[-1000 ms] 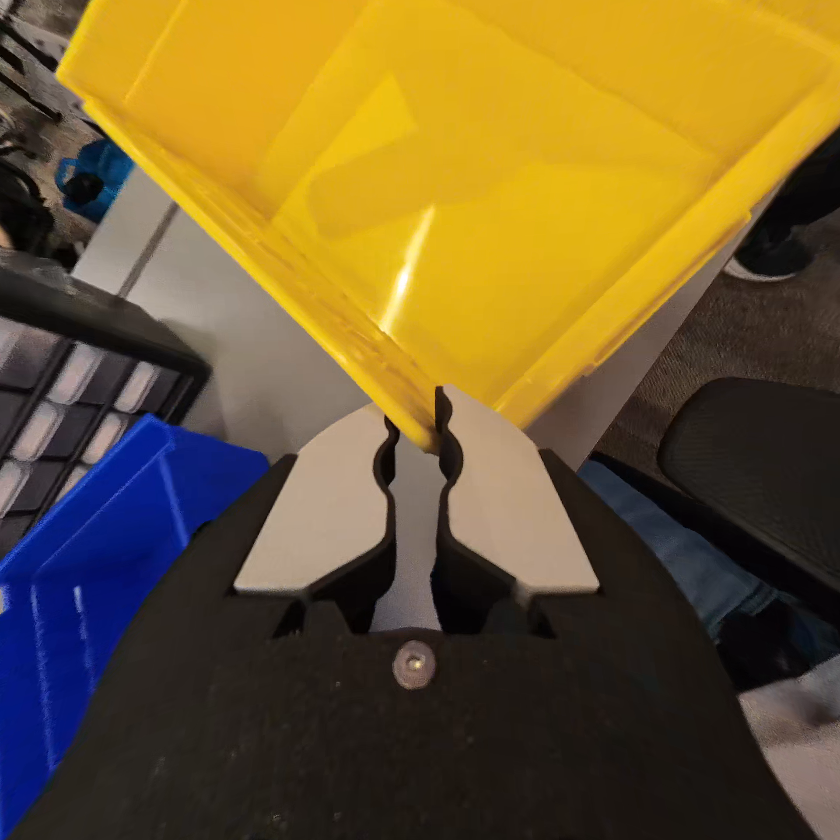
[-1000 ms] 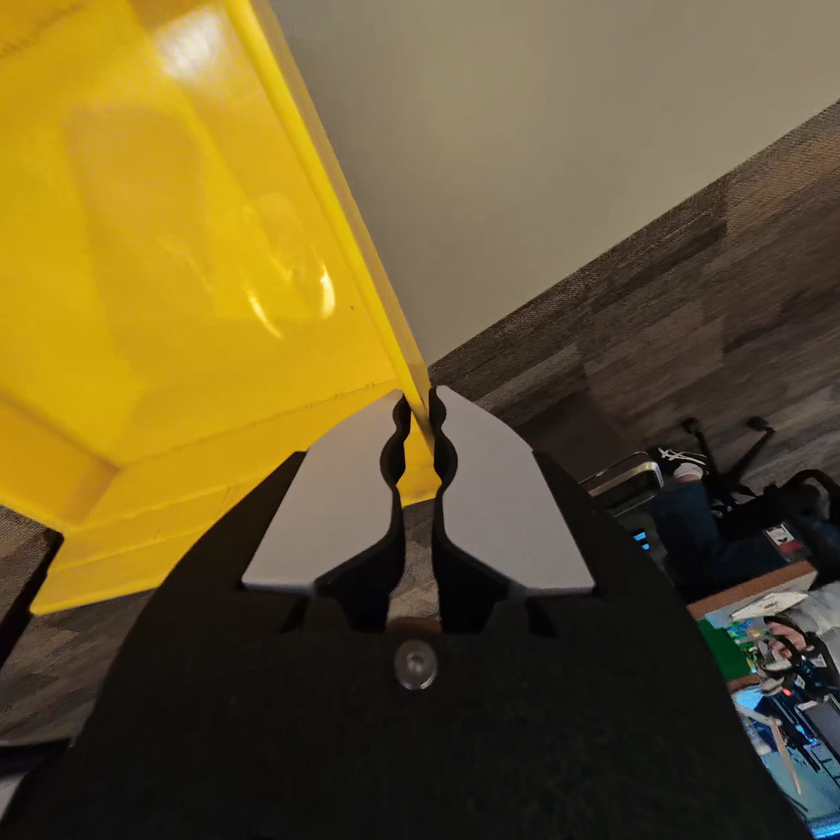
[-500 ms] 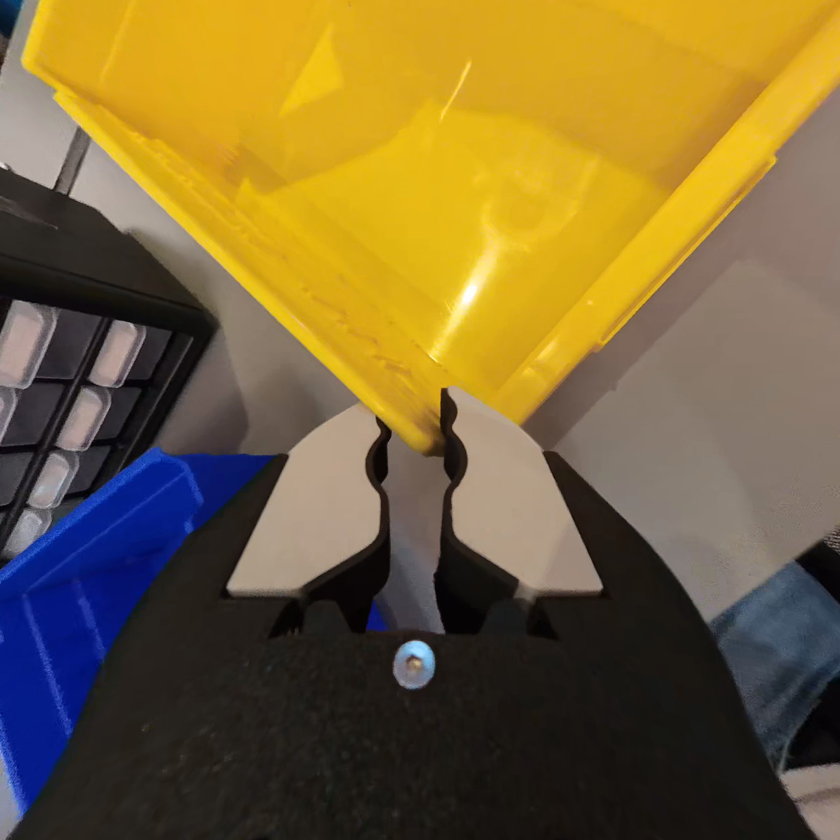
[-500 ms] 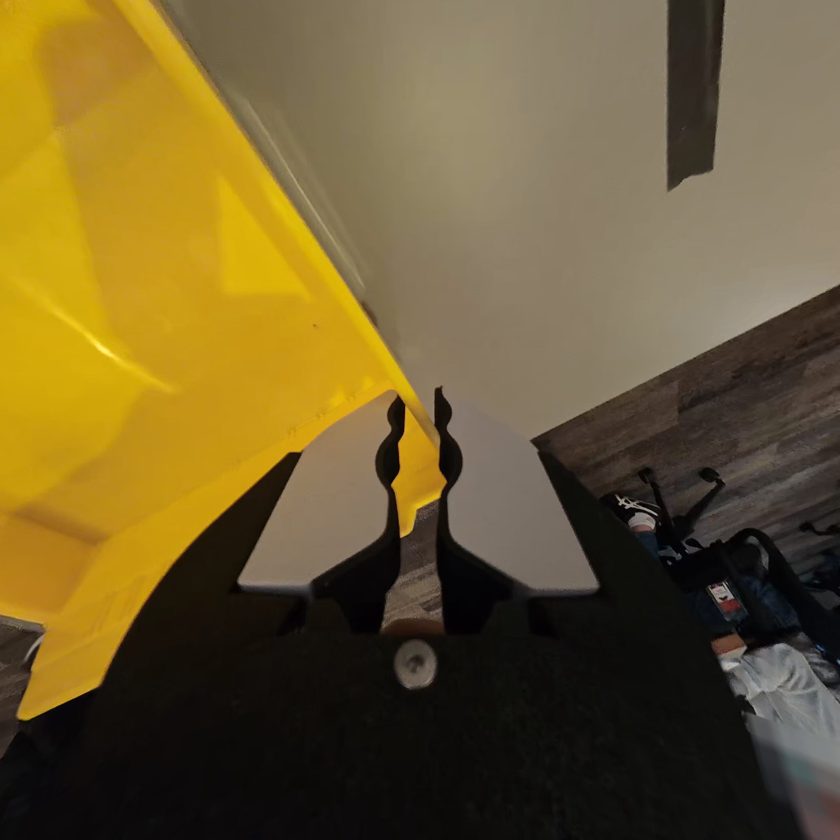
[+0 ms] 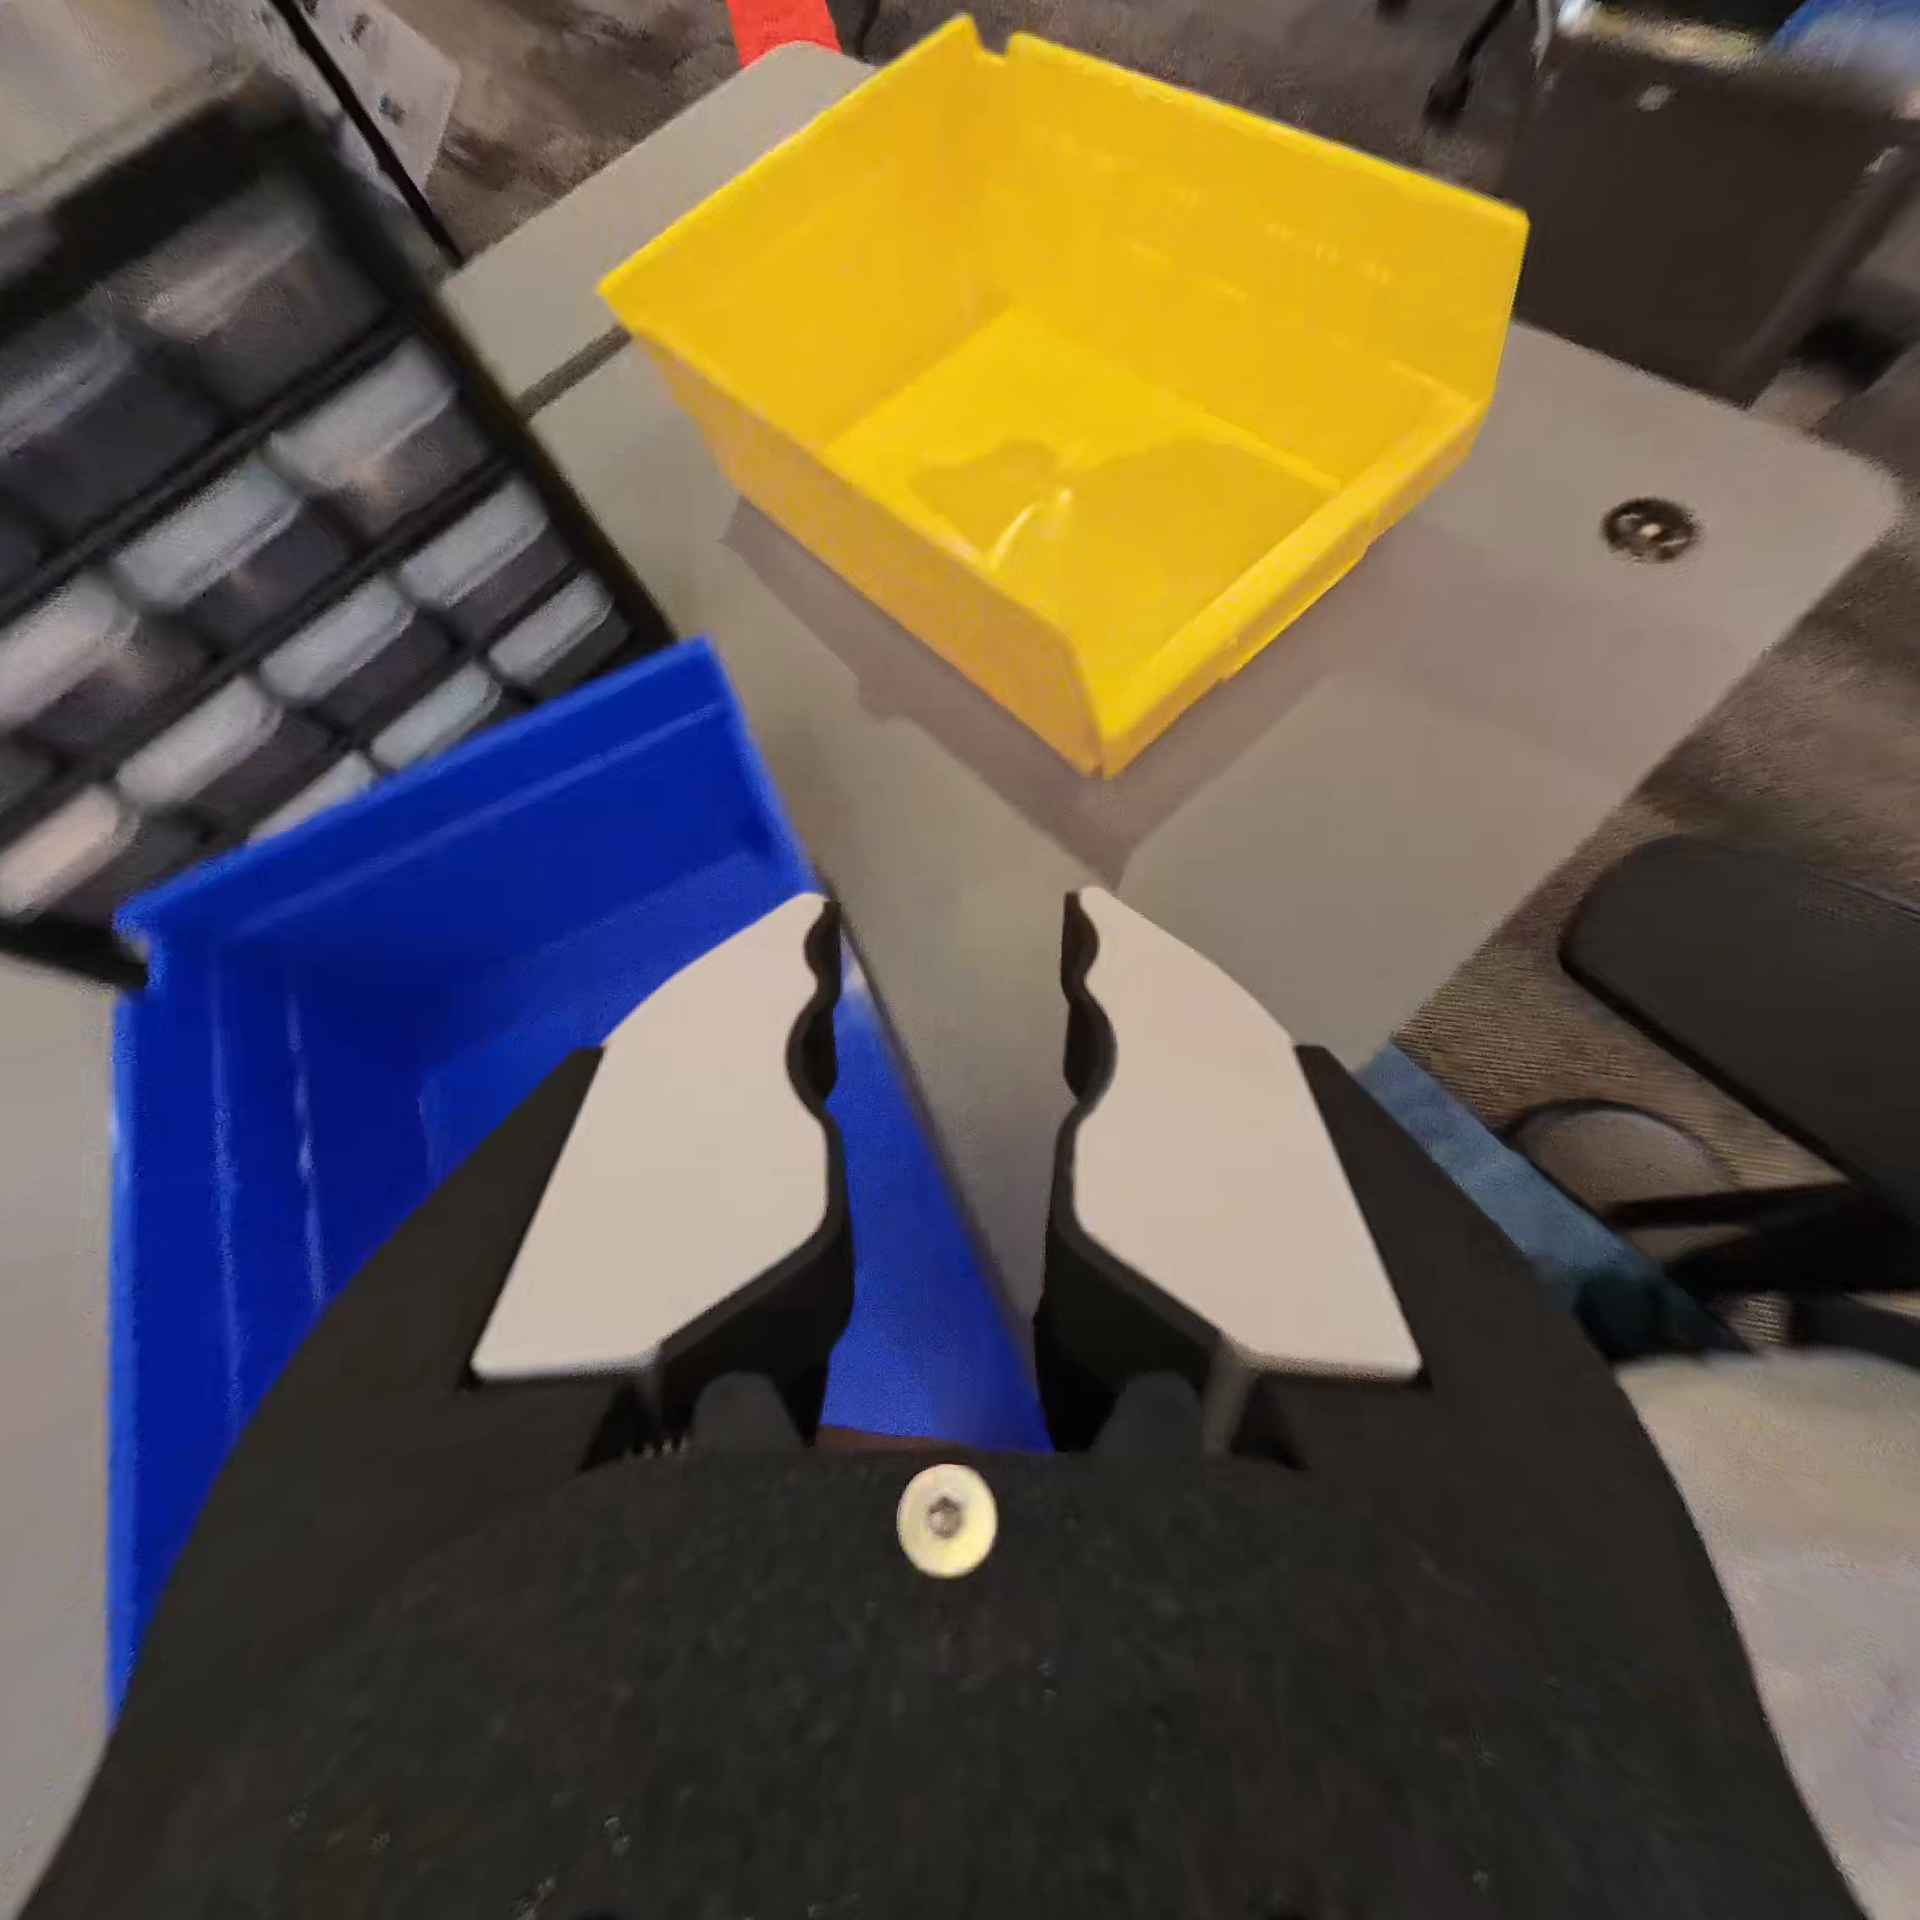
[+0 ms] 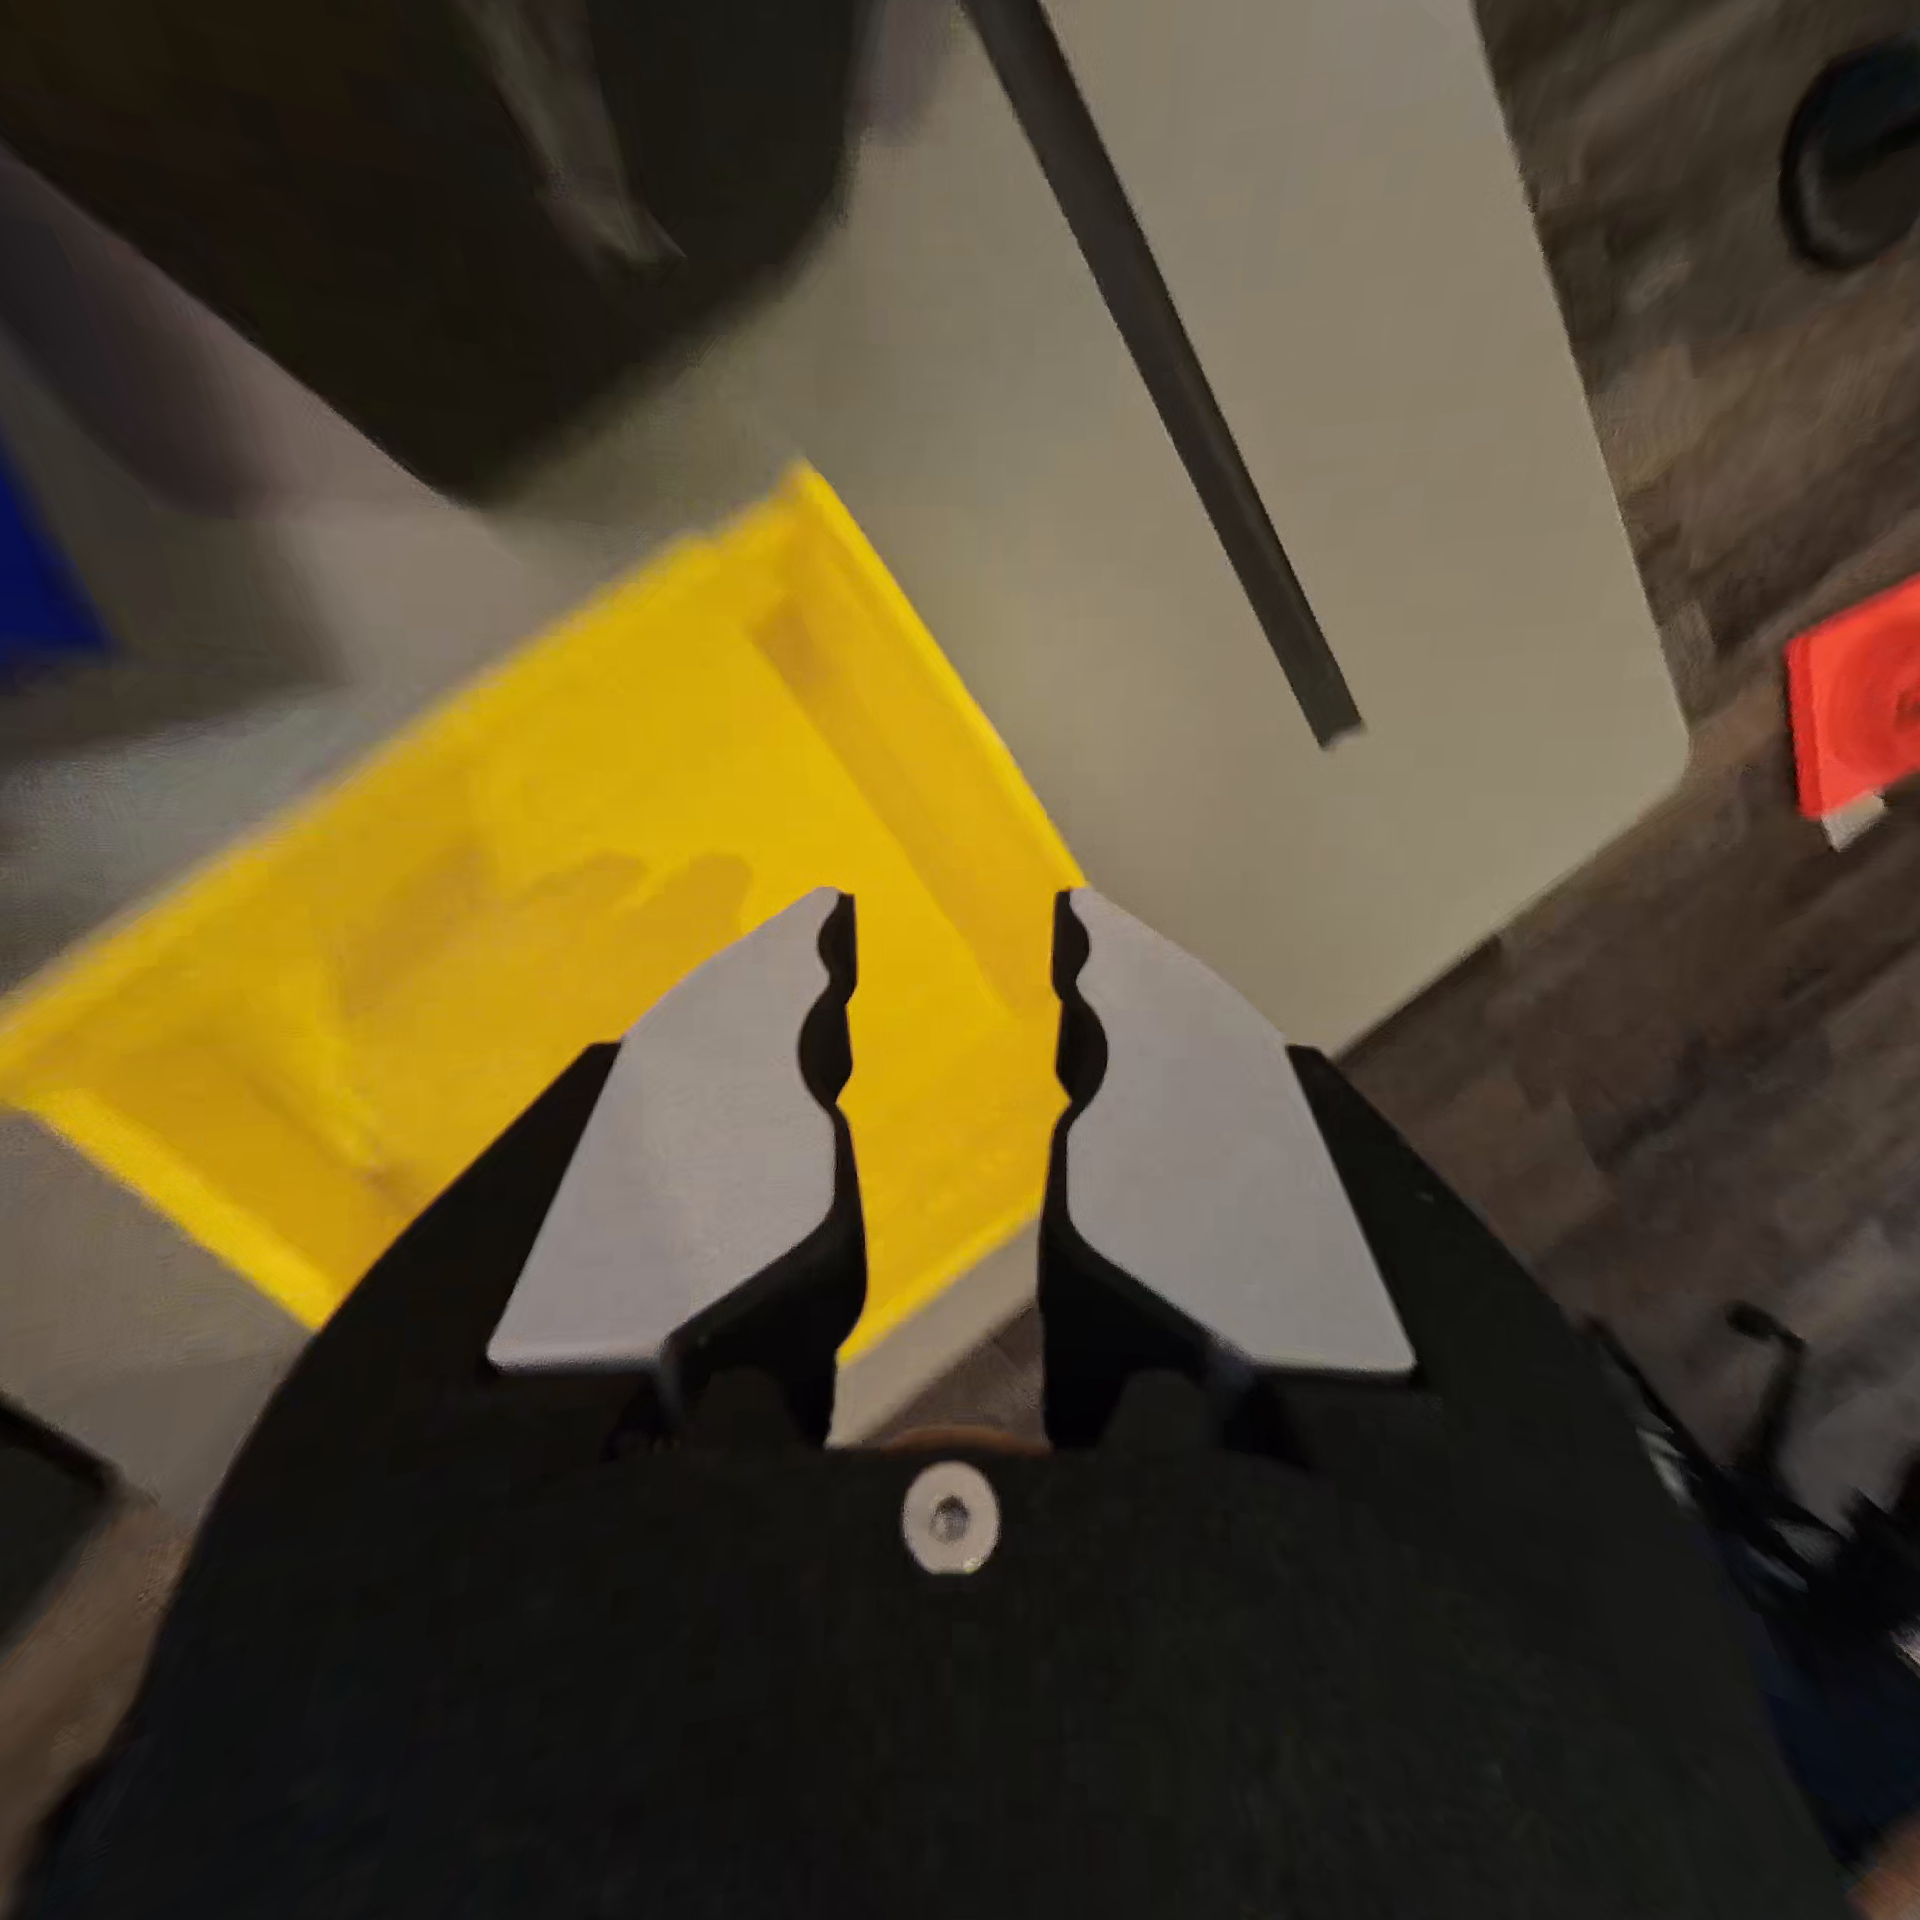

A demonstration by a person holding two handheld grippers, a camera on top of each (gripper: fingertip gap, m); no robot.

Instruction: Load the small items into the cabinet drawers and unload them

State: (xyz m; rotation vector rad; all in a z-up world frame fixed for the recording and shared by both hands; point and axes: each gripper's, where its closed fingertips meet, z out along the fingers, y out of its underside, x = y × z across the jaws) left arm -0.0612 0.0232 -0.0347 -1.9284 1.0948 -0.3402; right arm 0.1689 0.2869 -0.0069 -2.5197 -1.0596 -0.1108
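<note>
Resting: yellow bin (image 5: 1081,436) sits upright on the grey table (image 5: 1455,727), its opening up, nothing visible inside.
Left gripper (image 5: 948,920): fingers spread, nothing between them; it hangs above the table, short of the bin's near corner and apart from it.
Left fingers (image 5: 686,1143): grey pads with notched inner edges, the left one over the blue bin's right wall.
Right gripper (image 6: 951,914): fingers spread, holding nothing; it looks down over the yellow bin (image 6: 582,894), with yellow showing through the gap.
Right contact: too blurred to say whether the tips touch the bin's rim.
Blue bin (image 5: 416,1018): near left on the table, just left of the left gripper, open, interior bare where it shows.
Cabinet (image 5: 239,540): black frame at far left, behind the blue bin, with rows of small translucent drawers; blurred, and those in view look pushed in.
Small items: none can be made out in either bin or on the table.
Bins: yellow stands far right of blue, a strip of bare table between them.
Table: pale grey, with a dark seam running past the yellow bin's far side and a round black fitting (image 5: 1650,528) at the right.
Chair (image 5: 1756,997): dark seat at the near right, off the table's edge.
Red object (image 6: 1860,717): on the dark floor beyond the table's right edge, blurred.
</note>
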